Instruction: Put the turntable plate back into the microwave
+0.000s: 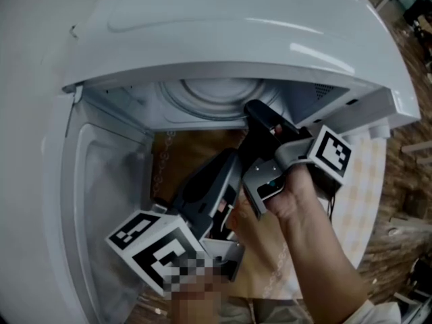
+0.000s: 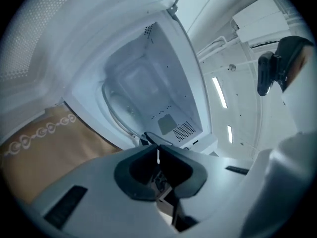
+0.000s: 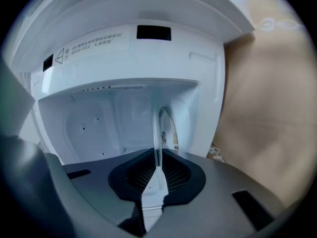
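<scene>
The white microwave [image 1: 223, 39] stands with its door swung open. The clear glass turntable plate [image 1: 210, 97] lies inside the cavity. My right gripper [image 1: 254, 108] reaches into the opening and is shut on the plate's near rim. In the right gripper view the rim [image 3: 157, 133] runs edge-on between the dark pads. My left gripper [image 1: 235, 156] hangs just outside the cavity, below and left of the right one, shut with nothing between its fingers. In the left gripper view its jaws [image 2: 158, 155] meet at a thin slit, and the plate [image 2: 115, 110] shows beyond them in the cavity.
The open door [image 1: 101, 181] stands at the left, close to my left gripper's marker cube [image 1: 152, 245]. A brown patterned cloth [image 1: 192, 155] covers the table in front of the microwave. A checked cloth [image 1: 364, 181] lies at the right. The cavity's walls [image 3: 94, 118] hem in the plate.
</scene>
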Demonstrator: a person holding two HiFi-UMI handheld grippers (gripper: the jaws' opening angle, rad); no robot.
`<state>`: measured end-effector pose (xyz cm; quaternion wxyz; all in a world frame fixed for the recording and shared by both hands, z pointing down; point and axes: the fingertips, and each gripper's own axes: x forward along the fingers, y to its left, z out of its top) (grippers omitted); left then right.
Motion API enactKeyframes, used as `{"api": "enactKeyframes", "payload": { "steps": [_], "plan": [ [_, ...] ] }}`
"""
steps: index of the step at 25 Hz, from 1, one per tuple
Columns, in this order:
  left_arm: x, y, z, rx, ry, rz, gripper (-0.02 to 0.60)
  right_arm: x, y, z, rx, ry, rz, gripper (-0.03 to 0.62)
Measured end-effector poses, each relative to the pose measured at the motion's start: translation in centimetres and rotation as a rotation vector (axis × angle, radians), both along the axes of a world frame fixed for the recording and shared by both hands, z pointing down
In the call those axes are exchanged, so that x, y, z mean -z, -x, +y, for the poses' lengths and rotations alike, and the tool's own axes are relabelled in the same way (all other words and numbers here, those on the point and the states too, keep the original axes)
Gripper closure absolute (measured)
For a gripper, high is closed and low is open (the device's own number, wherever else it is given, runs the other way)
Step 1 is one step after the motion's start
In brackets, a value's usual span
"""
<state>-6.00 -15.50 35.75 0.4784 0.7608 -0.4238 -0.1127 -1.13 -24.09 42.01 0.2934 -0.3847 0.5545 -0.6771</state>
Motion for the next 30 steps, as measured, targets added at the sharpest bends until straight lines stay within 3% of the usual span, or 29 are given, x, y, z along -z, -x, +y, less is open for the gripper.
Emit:
{"api": "enactKeyframes", "payload": {
  "steps": [11, 14, 20, 23, 26, 30],
  "plan": [
    [1.1, 1.2, 1.0, -0.011, -0.020, -0.061, 0.568, -0.4, -0.4, -0.1, -0.090, 0.122, 0.041, 0.534],
    [1.5, 1.2, 0.6, -0.027, -0.022, -0.063, 0.568, -0.3, -1.1, -0.4, -0.136, 0.122, 0.047, 0.534],
    [0.5, 0.7, 0.0, -0.103, 0.040, -0.019, 0.577, -0.1, -1.4, -0.3, -0.113, 0.089, 0.120, 0.531],
    [0.0, 0.3, 0.2, -0.143, 0.065, -0.034, 0.577, 0.4, -1.8, -0.7, -0.131, 0.063, 0.128, 0.487],
    [-0.5, 0.2, 0.5, -0.156, 0.079, -0.051, 0.578, 0.6, -2.1, -0.9, -0.149, 0.049, 0.151, 0.484],
    [-0.7, 0.4, 0.6, -0.157, 0.085, -0.061, 0.580, -0.4, -2.3, -0.4, -0.170, 0.099, 0.160, 0.543]
  ]
}}
